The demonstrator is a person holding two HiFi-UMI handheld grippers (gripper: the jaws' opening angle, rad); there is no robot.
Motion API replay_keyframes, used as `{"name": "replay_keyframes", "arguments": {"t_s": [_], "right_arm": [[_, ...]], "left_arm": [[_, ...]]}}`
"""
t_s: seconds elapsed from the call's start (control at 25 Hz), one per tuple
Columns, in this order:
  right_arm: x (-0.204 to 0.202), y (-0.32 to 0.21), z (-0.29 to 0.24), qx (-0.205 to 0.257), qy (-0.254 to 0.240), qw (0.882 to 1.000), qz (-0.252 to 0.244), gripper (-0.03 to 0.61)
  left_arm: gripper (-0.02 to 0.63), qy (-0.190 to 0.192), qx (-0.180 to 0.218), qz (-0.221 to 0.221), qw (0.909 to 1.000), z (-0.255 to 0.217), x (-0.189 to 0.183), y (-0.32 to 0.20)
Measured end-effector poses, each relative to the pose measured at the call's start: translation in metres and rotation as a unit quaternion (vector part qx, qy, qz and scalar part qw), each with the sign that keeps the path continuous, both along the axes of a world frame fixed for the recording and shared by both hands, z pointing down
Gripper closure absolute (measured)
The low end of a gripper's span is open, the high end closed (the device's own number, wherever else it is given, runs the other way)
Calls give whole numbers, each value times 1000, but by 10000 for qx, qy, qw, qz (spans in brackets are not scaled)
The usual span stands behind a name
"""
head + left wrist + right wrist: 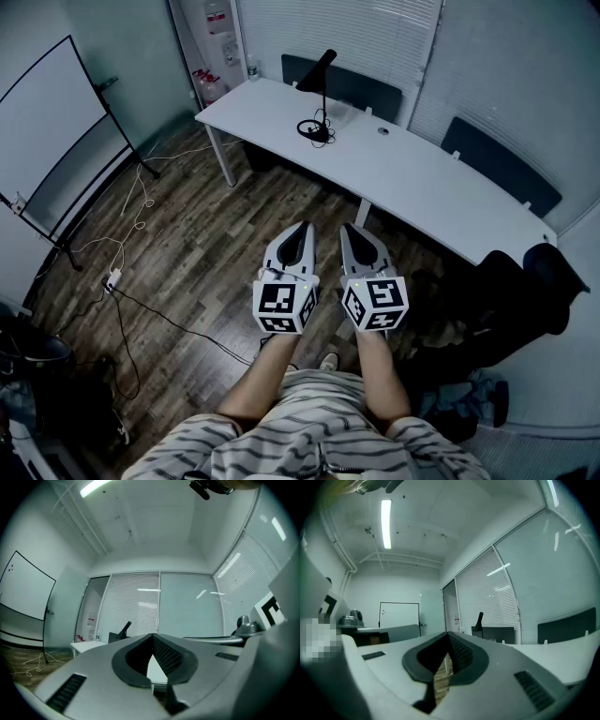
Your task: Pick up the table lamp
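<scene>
The left gripper (302,229) and right gripper (349,229) are held level and side by side, each with jaws pressed together on nothing, likely because the reach has not begun. Well ahead of both tips, roughly in line between them, the table lamp (316,71) stands on a white table (412,178). It has a slim black stem, an angled bar head and a round base with cord looped around it.

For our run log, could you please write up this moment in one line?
left tongs: shut, empty | right tongs: shut, empty | table lamp: untouched on desk
</scene>
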State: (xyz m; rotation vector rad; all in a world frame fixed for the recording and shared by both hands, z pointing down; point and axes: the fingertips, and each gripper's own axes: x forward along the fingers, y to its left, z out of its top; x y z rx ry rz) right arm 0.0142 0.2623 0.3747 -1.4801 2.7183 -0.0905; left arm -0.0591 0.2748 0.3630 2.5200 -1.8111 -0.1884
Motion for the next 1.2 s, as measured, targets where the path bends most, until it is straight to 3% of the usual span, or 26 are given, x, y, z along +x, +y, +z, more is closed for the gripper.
{"name": "replay_keyframes", "arguments": {"t_s": [0.56,0.92,1.2], "right_arm": [[8,-14,4,-73,-112,9998,-119,567],[35,-37,7,-24,-163,9997,-200,566],[49,-47,2,229,-69,9991,-342,566]], "left_arm": [[606,-22,-125,-14,9999,12,11,-10],[606,-58,-154,-76,9998,18,37,-30],[606,-57,-78,-94,9999,21,57,-34]]}}
